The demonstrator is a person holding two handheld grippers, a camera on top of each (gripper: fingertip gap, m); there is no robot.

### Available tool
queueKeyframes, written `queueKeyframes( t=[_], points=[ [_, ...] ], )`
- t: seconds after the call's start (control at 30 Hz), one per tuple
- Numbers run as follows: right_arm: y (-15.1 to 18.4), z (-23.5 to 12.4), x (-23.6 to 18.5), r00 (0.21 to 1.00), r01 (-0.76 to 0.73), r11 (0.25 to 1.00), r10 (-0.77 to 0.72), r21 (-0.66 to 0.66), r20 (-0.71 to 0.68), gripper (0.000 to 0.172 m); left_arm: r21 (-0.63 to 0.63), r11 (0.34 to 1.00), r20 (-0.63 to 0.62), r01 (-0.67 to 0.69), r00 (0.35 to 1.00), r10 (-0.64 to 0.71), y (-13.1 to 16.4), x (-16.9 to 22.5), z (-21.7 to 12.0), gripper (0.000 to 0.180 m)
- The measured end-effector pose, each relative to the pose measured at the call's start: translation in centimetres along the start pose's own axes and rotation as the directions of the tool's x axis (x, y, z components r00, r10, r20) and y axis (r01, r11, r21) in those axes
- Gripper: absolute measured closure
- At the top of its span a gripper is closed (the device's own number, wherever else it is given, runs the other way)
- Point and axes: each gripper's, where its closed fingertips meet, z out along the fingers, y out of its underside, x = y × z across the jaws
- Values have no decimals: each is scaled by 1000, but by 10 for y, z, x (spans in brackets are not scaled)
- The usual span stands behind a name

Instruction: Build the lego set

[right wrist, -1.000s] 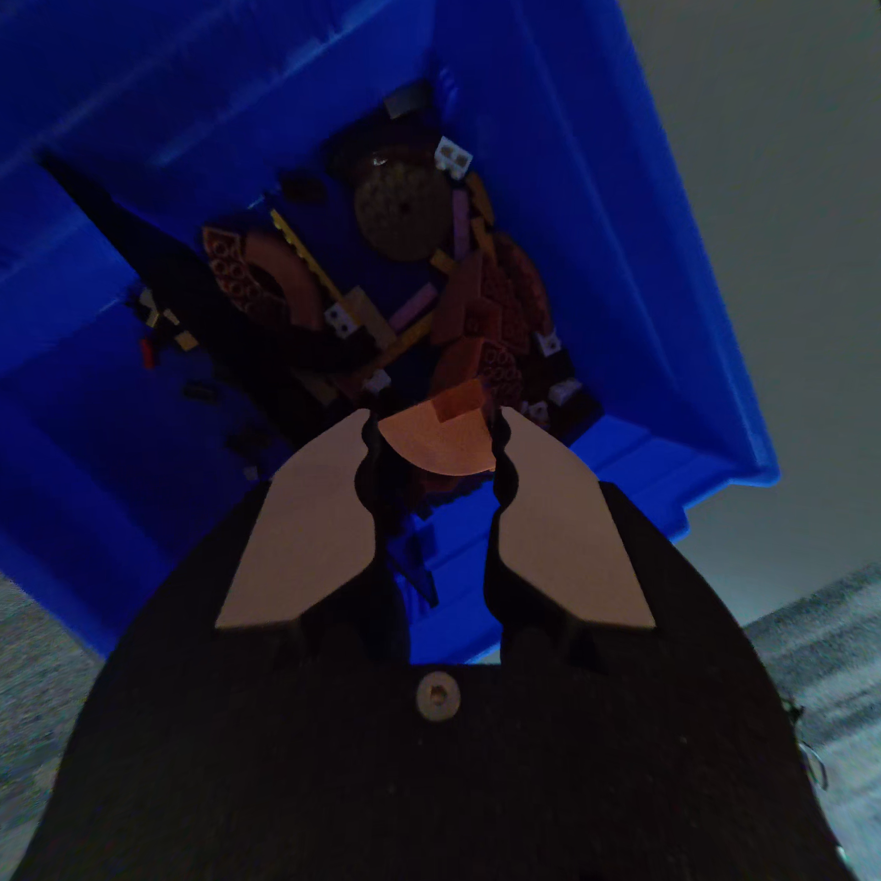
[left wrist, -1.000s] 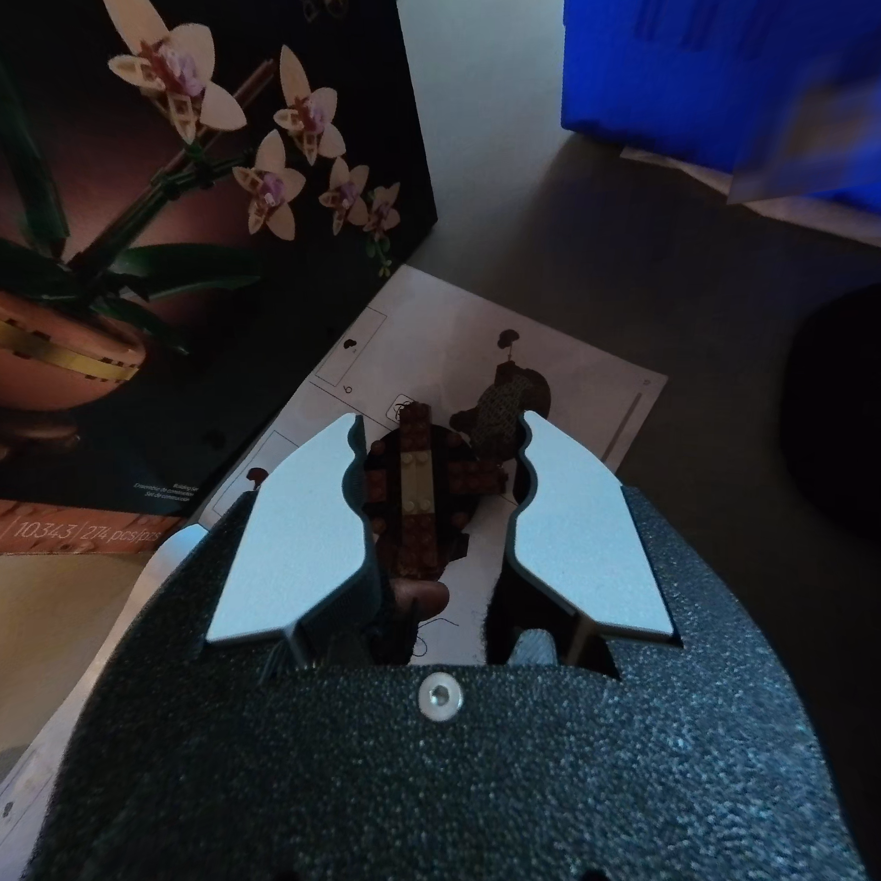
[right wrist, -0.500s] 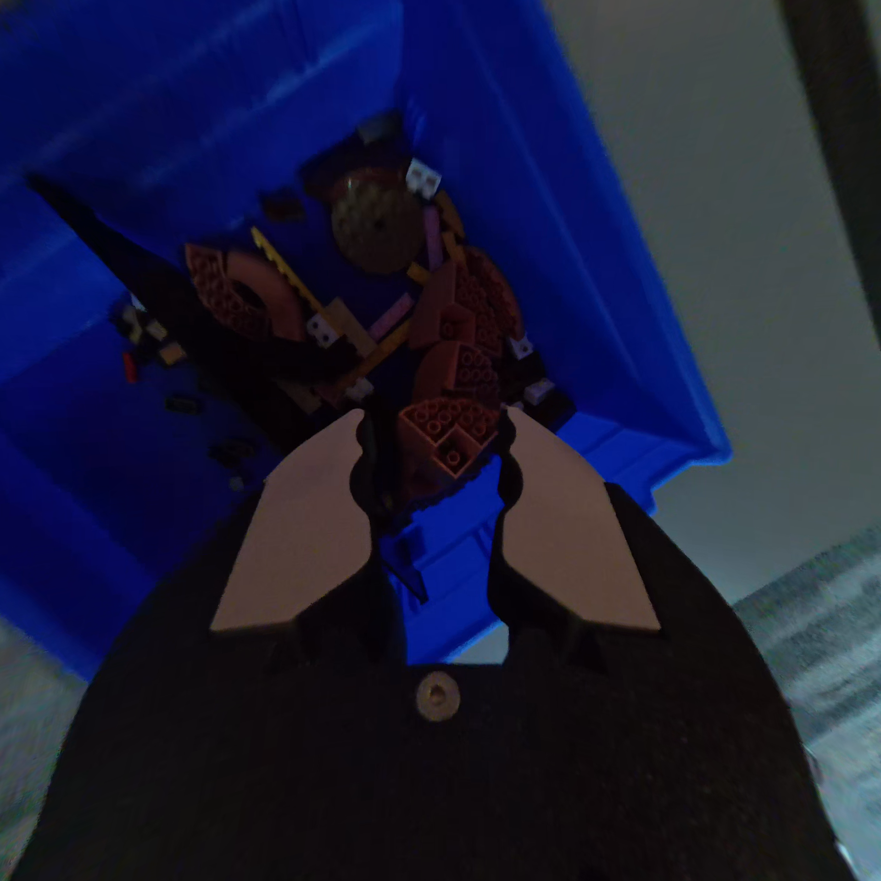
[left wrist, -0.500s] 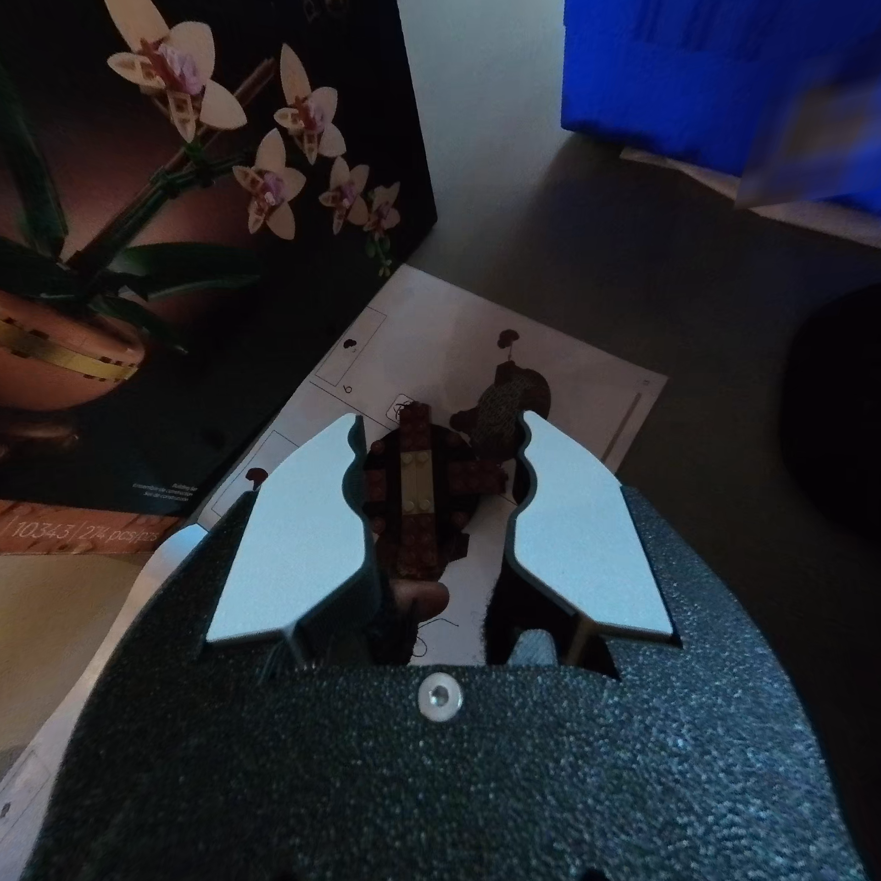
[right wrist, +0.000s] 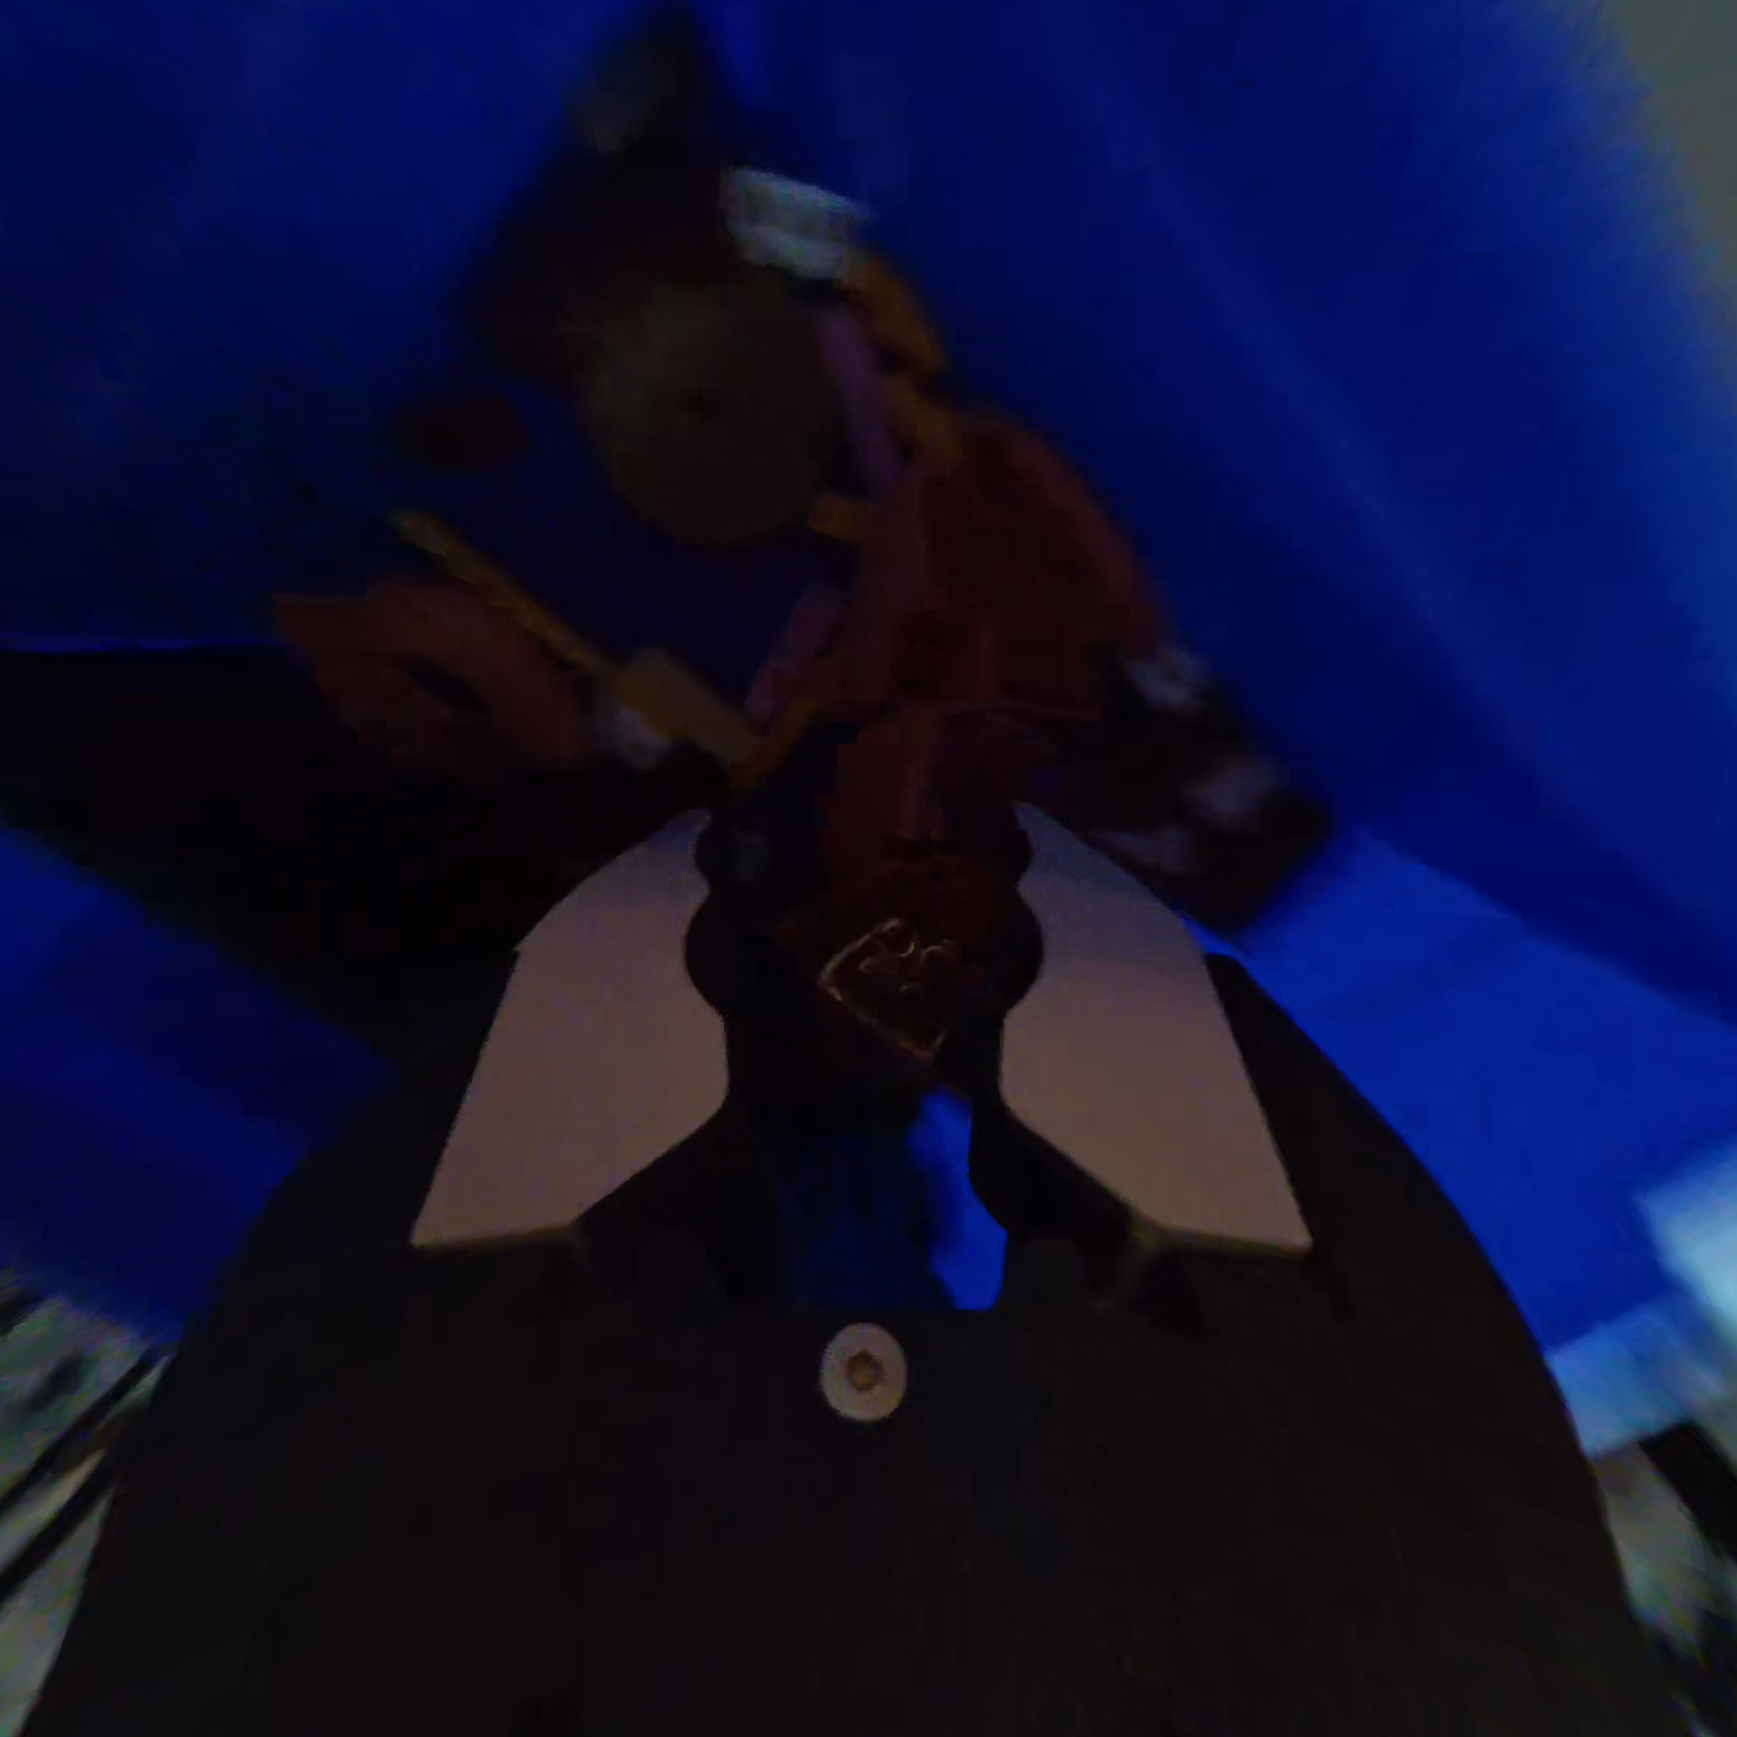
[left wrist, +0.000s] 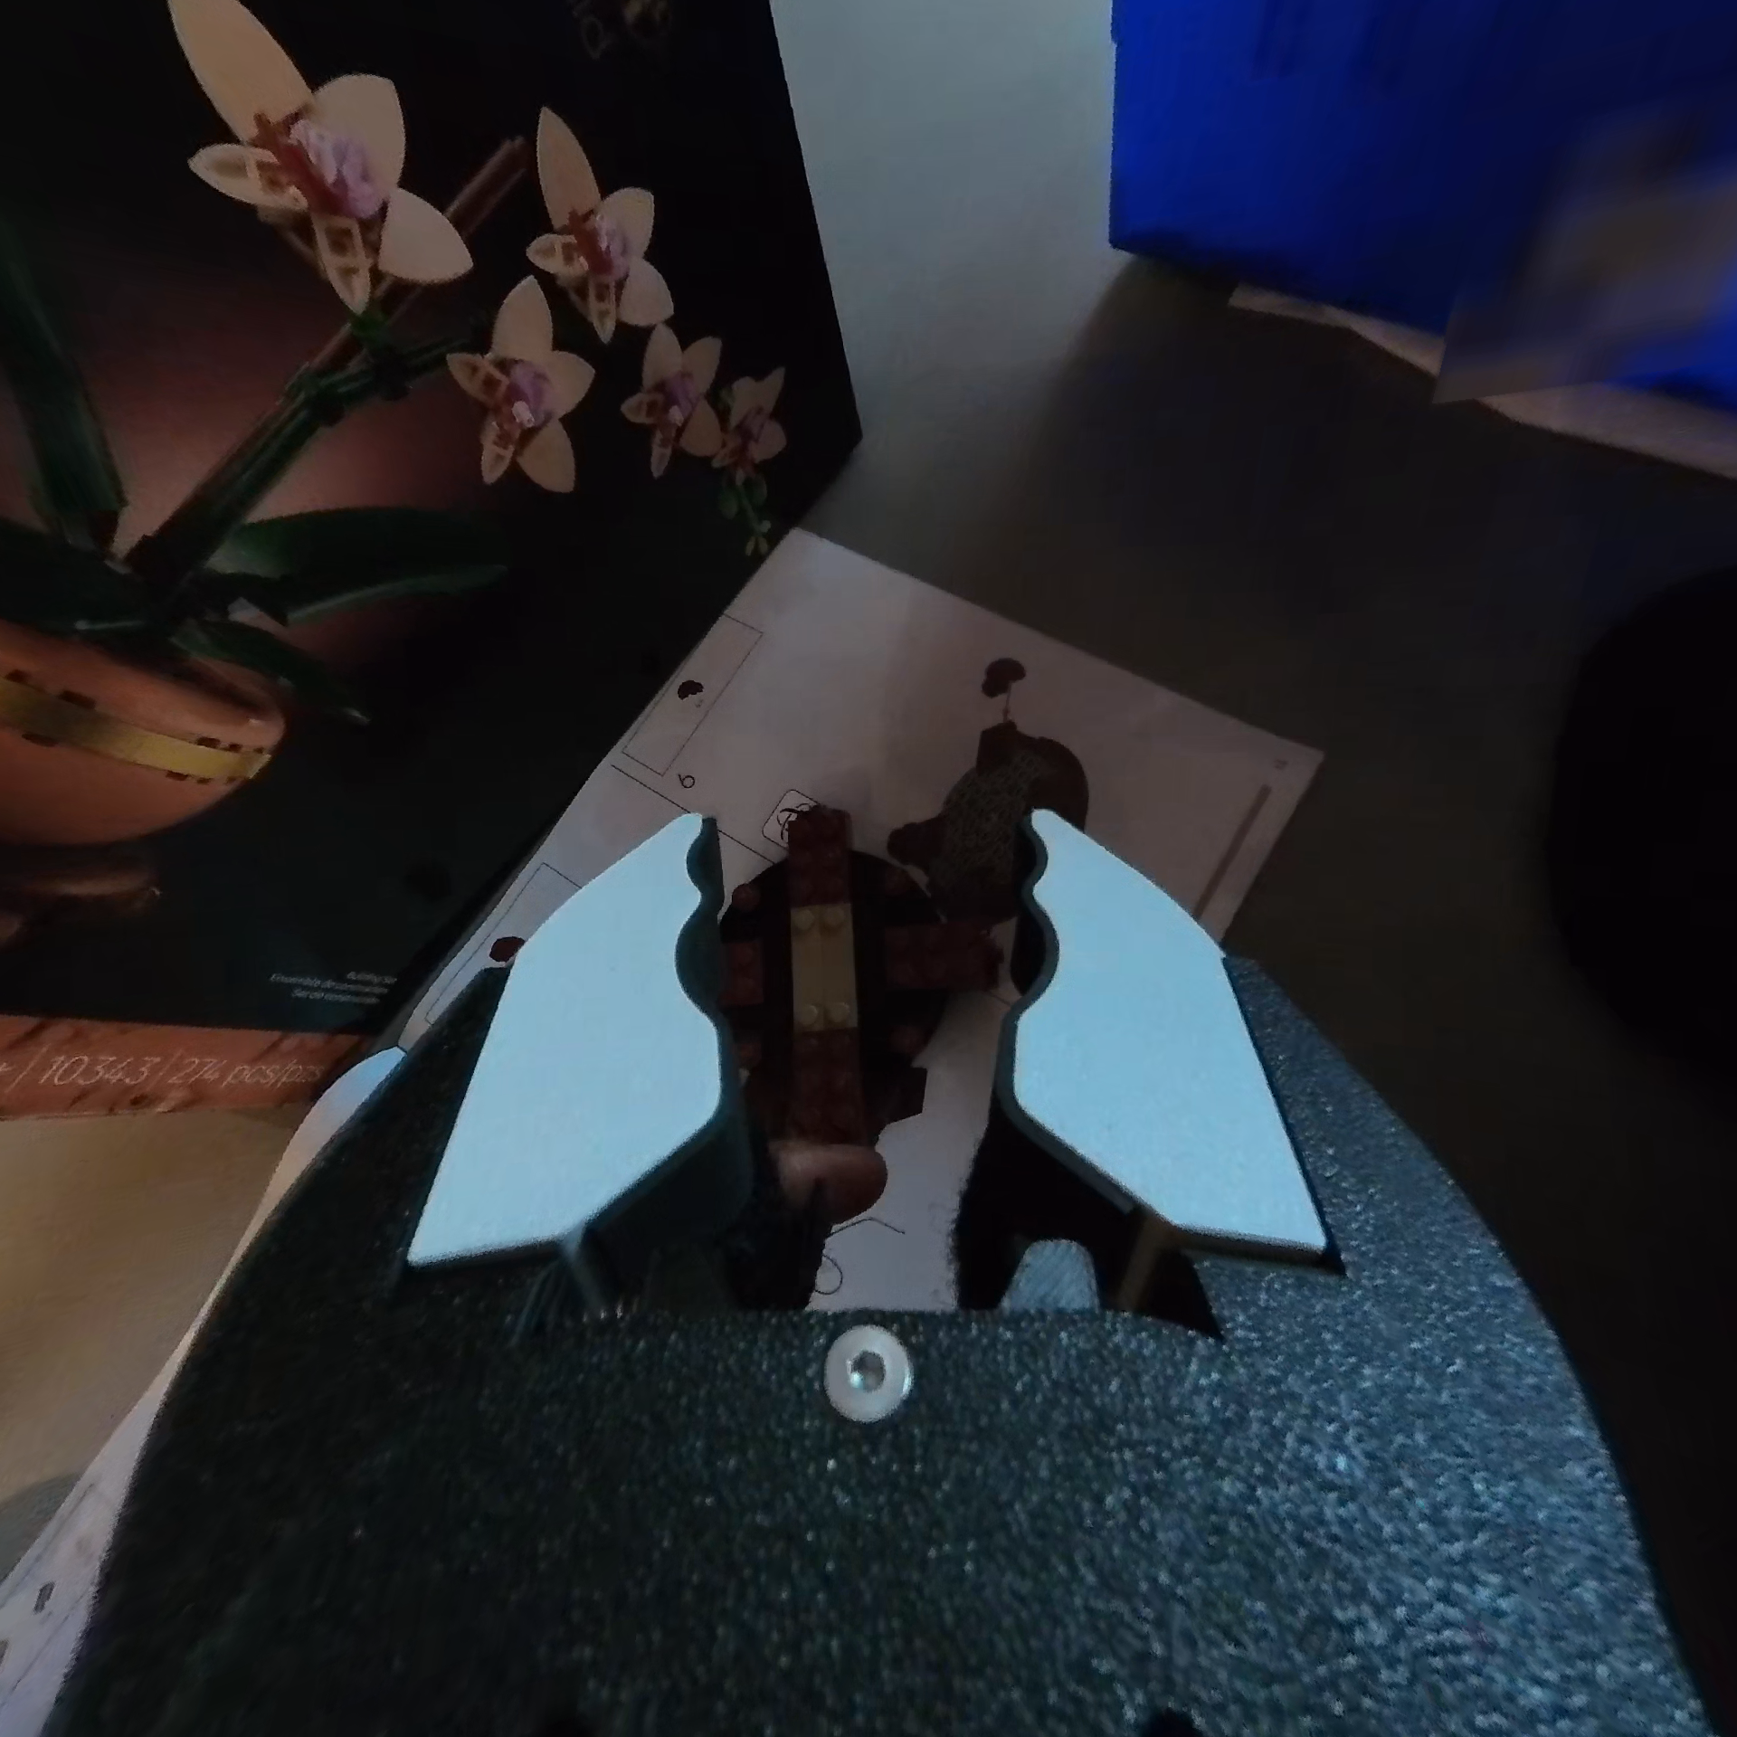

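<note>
Left wrist view:
- 1 brick assembly (left wrist: 827,978), dark brown with 1 tan strip down its middle.
- 1 printed sheet (left wrist: 902,696) under it, lying flat.
- 1 dark box (left wrist: 376,470) with a pictured plant: 5 pale flowers and 1 pot countable on its face.
- 1 blue bin (left wrist: 1363,132), partly in frame.
- 1 tabletop (left wrist: 1222,489).

Right wrist view (blurred, dim):
- 1 blue bin (right wrist: 1410,376).
- 1 heap of loose bricks (right wrist: 940,602) inside it; individual count cannot be told.
- 1 round olive plate (right wrist: 705,432) distinguishable in the heap.
- 1 reddish-brown brick (right wrist: 902,968) nearest the camera.
</note>
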Motion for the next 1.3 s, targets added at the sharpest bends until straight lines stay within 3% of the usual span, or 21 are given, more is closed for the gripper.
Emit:
queueKeyframes(
  t=[0.07, 0.13, 0.27, 0.4, 0.57, 0.7, 0.87, 0.97, 1.03, 1.07, 1.13, 1.17, 1.3],
  points=[
    [-12, -1, -35, 981, 36, 996, -50, 76, 187, 129, -2, 1000, 1, -1, 1000, 1, 0, 0, 1, 121],
    [-18, -13, -46, 972, 34, 993, -59, 113, 228, 131, -5, 1000, 1, -1, 1000, 1, 1, -1, 1, 121],
    [-13, -46, -17, 999, 20, 986, -28, 163, 46, 124, -2, 1000, 1, 1, 1000, -1, 2, -2, 1, 121],
    [9, -69, 12, 988, 12, 991, 8, 130, -156, 121, 5, 1000, -1, 11, 1000, -11, 3, -2, 2, 121],
    [21, -66, 17, 975, 26, 998, -14, 51, -223, 118, 12, 1000, -10, 9, 1000, -9, 3, -1, 3, 121],
    [24, -50, 28, 949, 128, 976, -171, -174, -263, 128, 20, 1000, -14, 16, 1000, -16, 4, 0, 4, 121],
    [55, -28, 28, 948, 207, 793, -306, -572, -81, 135, 17, 999, 5, 32, 999, -32, 9, -5, -1, 122],
    [65, -14, 21, 956, 237, 728, -293, -644, 21, 141, 29, 998, 16, 51, 999, -52, 11, -9, -4, 122],
    [58, -11, 18, 955, 261, 760, -295, -595, 42, 139, 26, 998, 17, 57, 998, -57, 13, -11, -4, 122],
    [44, -8, 10, 951, 295, 821, -302, -489, 67, 134, 24, 998, 16, 57, 998, -57, 14, -11, -3, 122],
    [5, -12, -9, 958, 278, 943, -258, -184, 126, 146, 29, 998, 11, 55, 998, -55, 14, -11, -3, 122],
    [-7, -23, -11, 966, 235, 967, -222, -98, 133, 148, 31, 998, 8, 54, 998, -54, 13, -11, -2, 122],
    [-15, -73, 22, 968, 243, 970, -240, 30, -77, 140, 33, 998, 3, 49, 999, -49, 13, -10, -1, 122]
  ],
)
